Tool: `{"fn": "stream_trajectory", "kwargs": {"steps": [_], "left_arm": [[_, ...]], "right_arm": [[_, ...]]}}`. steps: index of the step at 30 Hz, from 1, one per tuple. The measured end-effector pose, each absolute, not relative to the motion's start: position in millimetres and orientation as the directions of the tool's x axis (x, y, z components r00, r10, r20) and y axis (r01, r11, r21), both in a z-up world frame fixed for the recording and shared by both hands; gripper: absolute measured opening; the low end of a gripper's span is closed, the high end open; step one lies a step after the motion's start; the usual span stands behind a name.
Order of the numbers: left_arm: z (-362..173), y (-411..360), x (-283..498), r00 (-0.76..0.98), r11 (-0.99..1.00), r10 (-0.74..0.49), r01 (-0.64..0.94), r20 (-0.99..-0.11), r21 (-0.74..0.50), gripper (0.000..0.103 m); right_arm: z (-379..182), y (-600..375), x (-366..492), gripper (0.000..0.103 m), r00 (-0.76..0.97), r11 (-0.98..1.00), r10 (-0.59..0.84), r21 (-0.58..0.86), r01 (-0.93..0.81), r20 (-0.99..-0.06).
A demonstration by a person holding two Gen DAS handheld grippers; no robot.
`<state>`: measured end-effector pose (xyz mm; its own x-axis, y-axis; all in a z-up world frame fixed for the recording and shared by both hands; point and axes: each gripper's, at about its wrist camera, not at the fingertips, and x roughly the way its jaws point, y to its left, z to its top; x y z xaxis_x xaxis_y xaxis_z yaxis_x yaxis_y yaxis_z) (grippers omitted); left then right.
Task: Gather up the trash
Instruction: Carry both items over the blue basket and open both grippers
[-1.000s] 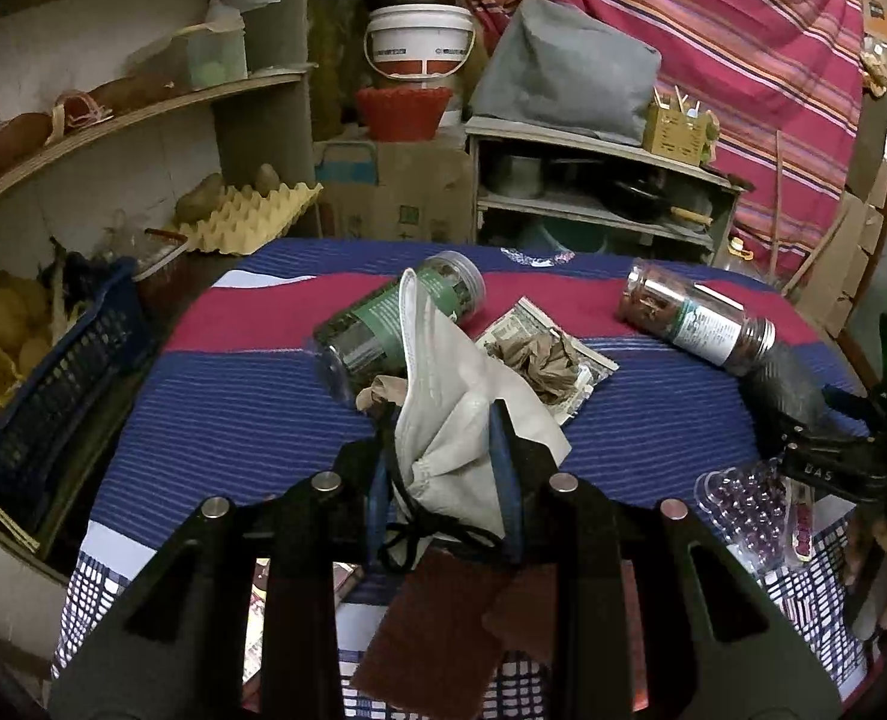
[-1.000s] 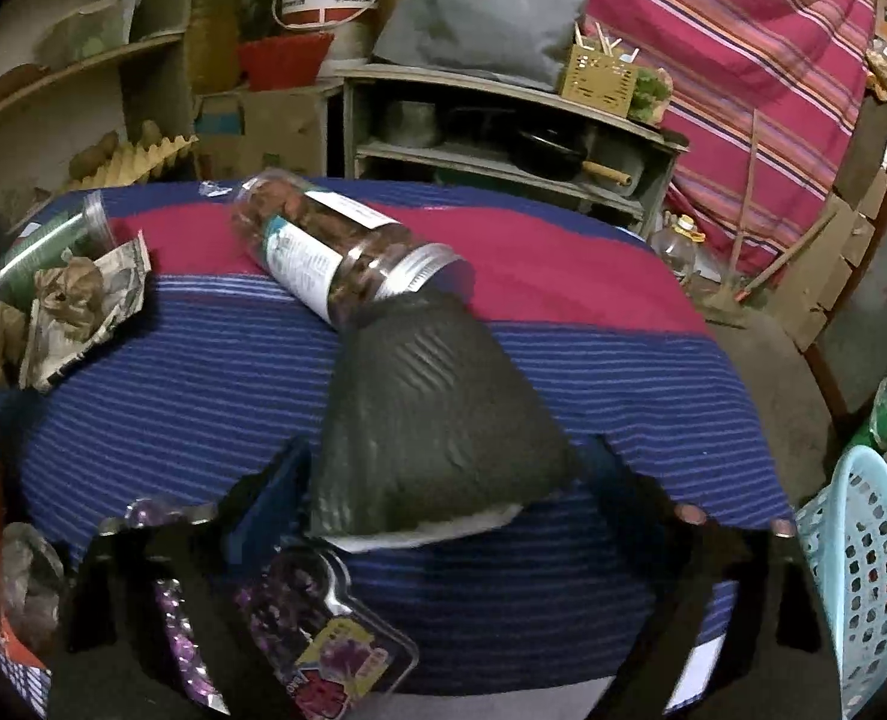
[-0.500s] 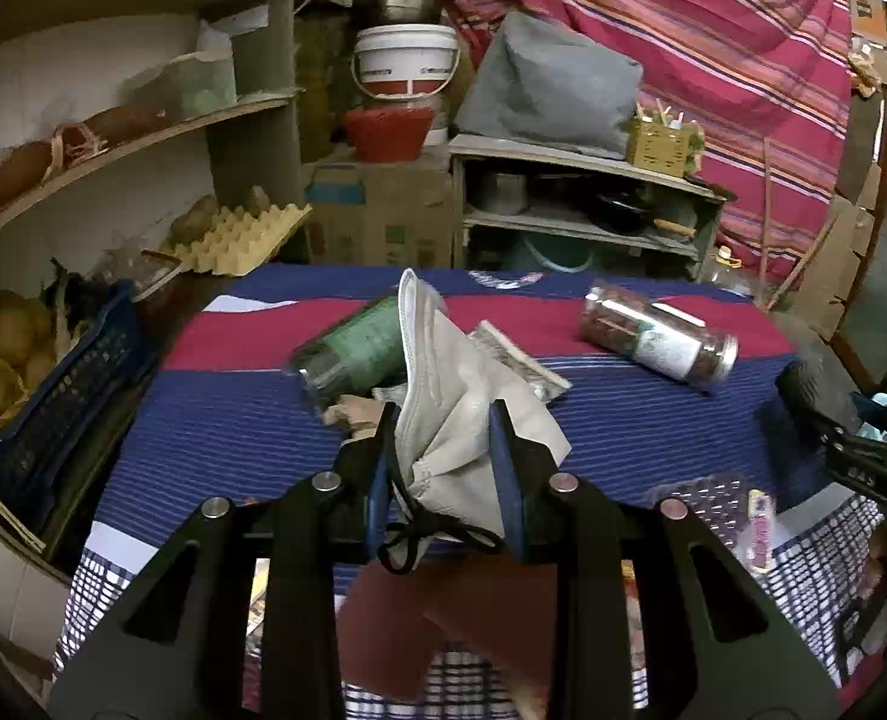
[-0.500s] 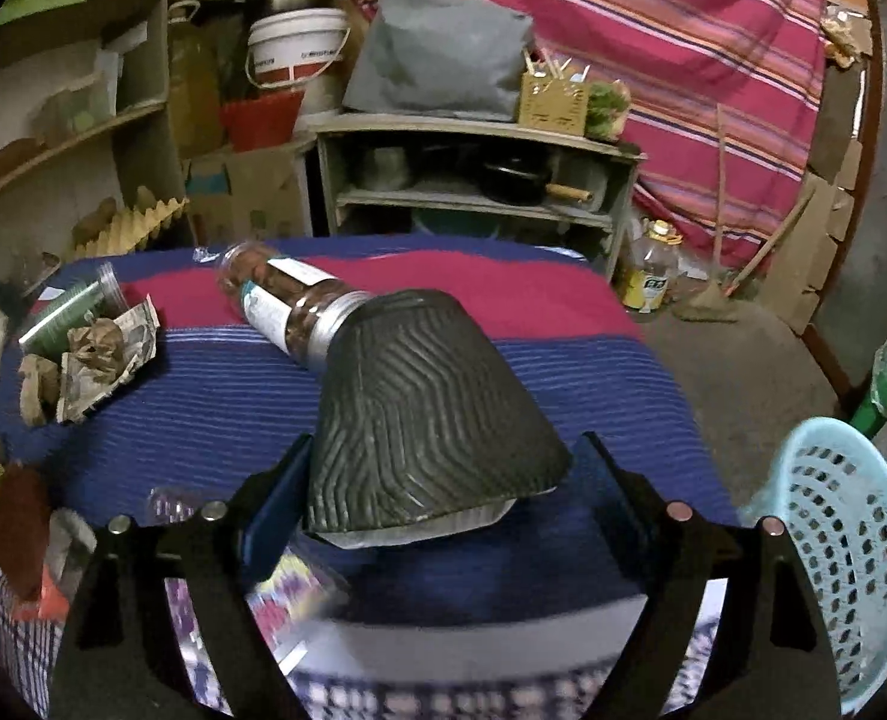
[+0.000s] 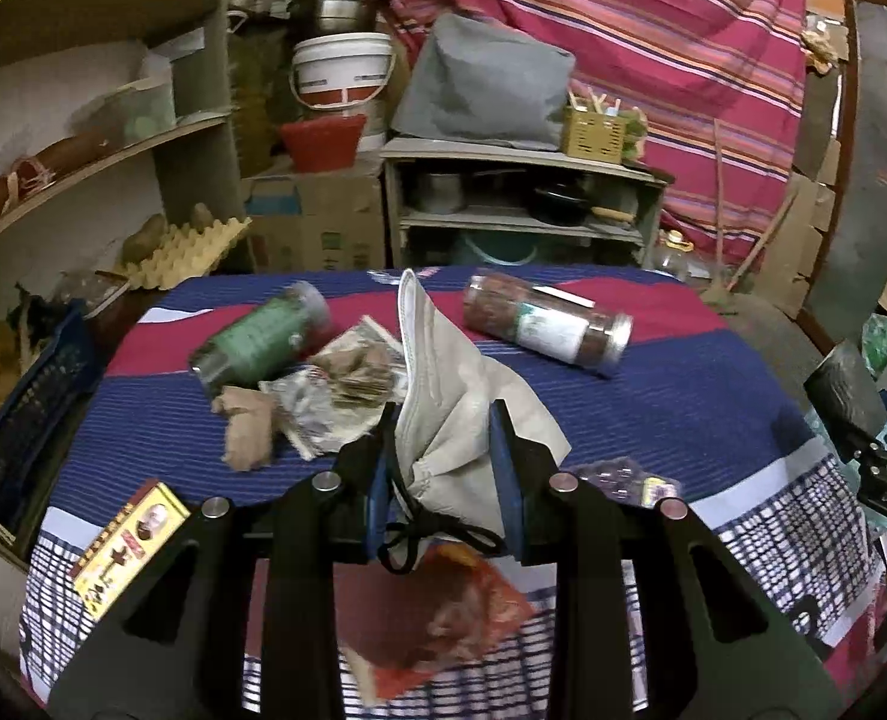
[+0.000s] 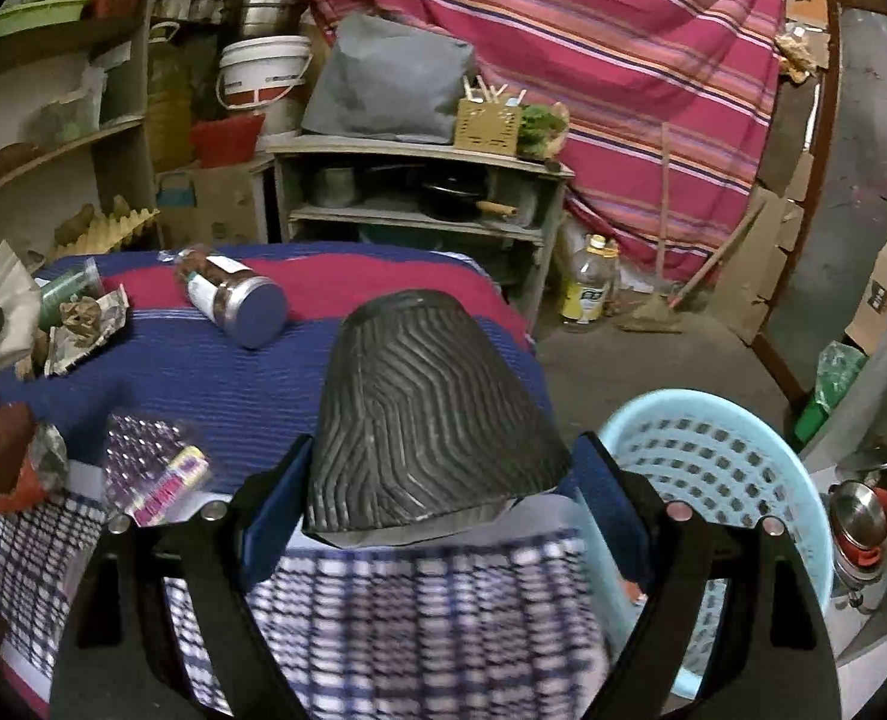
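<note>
- The left hand-held gripper (image 5: pixel 443 456) is clamped on a white face mask (image 5: pixel 449 384), pinched near its strap end and lifted off the tabletop (image 5: pixel 713 396), likely for carrying away as trash.
- The mask's long axis runs from the jaws toward 12 o'clock, free edge pointing up and away.
- The right hand-held gripper (image 6: pixel 437 498) is clamped on a ribbed black cup (image 6: pixel 425 414), its narrow end toward 12 o'clock.
- The blue basket (image 6: pixel 737 468) sits at 3 o'clock of the cup, probably the drop point.

Dim, fisheye-warped, blurred lower edges
</note>
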<state>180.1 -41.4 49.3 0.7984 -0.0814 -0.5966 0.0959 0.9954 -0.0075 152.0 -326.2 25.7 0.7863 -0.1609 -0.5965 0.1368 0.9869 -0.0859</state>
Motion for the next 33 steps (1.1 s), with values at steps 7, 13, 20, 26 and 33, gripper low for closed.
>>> {"fn": "stream_trajectory", "kwargs": {"steps": [7,13,20,26,33], "left_arm": [[54.9,-88.8,176.8,0.796,0.987,-0.138,0.161,-0.590,-0.013,0.028],[50.0,-140.2,175.0,0.781,0.970,-0.207,0.240,-0.589,-0.023,0.028],[33.1,-210.1,172.5,0.736,0.936,-0.298,0.349,-0.608,-0.036,0.028],[26.7,-269.4,164.1,0.705,0.898,-0.360,0.439,-0.612,-0.023,0.028],[27.8,-331.0,149.6,0.673,0.851,-0.437,0.525,-0.596,-0.030,0.028]], "right_arm": [[31.1,-372.6,128.2,0.084,0.783,0.976,-0.212,-0.083,0.202,-0.585],[30.1,-417.4,112.4,0.084,0.760,0.959,-0.262,-0.071,0.275,-0.594],[18.4,-469.8,92.7,0.084,0.726,0.931,-0.318,-0.058,0.359,-0.610],[13.6,-503.7,79.4,0.084,0.715,0.913,-0.343,-0.036,0.407,-0.609],[8.6,-532.6,70.7,0.084,0.707,0.898,-0.358,-0.019,0.439,-0.609]]}}
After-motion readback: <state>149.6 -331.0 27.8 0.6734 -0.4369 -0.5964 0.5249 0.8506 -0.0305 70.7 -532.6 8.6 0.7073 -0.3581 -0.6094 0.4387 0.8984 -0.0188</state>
